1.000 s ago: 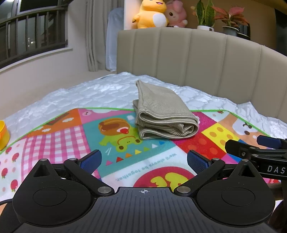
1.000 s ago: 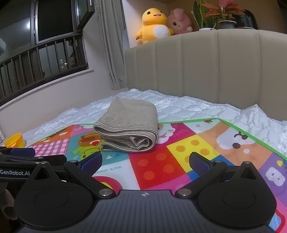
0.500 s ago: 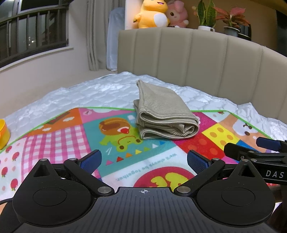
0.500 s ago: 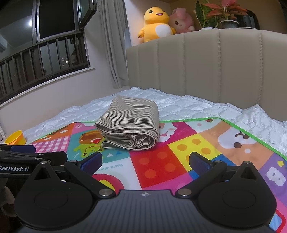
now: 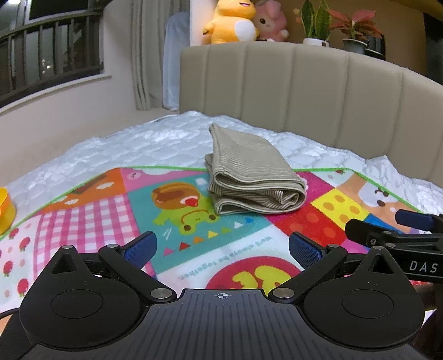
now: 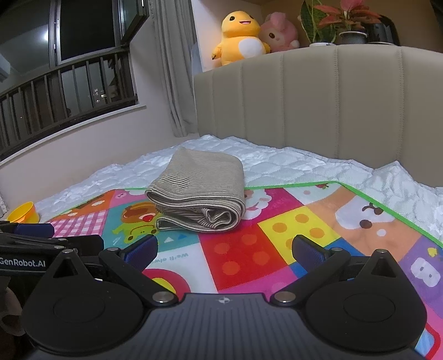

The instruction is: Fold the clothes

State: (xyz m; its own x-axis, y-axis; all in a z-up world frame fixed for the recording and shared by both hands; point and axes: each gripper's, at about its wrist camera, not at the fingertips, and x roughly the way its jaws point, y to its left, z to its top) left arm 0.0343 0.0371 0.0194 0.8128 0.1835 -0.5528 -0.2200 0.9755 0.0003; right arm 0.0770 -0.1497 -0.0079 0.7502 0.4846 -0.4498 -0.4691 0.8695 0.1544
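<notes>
Left gripper (image 5: pixel 221 247): jaws spread wide, blue pads (image 5: pixel 139 247) apart with nothing between them — hovering low over the play mat (image 5: pixel 91 218), pointed toward the headboard.
Right gripper (image 6: pixel 224 250): jaws likewise wide apart, empty, blue pads (image 6: pixel 307 253) clear of the fabric; seen also at the right edge of the left wrist view, just beside the left gripper.
Folded garment (image 5: pixel 249 177): beige, finely striped, folded into a thick bundle with rolled layers facing the grippers; ahead of both grippers and apart from them, slightly right of centre for the left one, slightly left of centre for the right one (image 6: pixel 198 195).
Garment footing: near half on the mat, far half over the green border onto the white quilted bedcover (image 5: pixel 144 146).
Yellow cup (image 6: pixel 23 213): far left of both grippers, at the mat's edge on the bedcover.
Headboard (image 6: pixel 318 110): beige, padded, upright beyond the garment.
Shelf above headboard: yellow plush toy (image 6: pixel 238 41), pink plush toy (image 6: pixel 279 33), potted plants (image 6: pixel 346 25) — all well beyond the grippers.
Window railing (image 6: pixel 63 94): dark bars, off to the left.
</notes>
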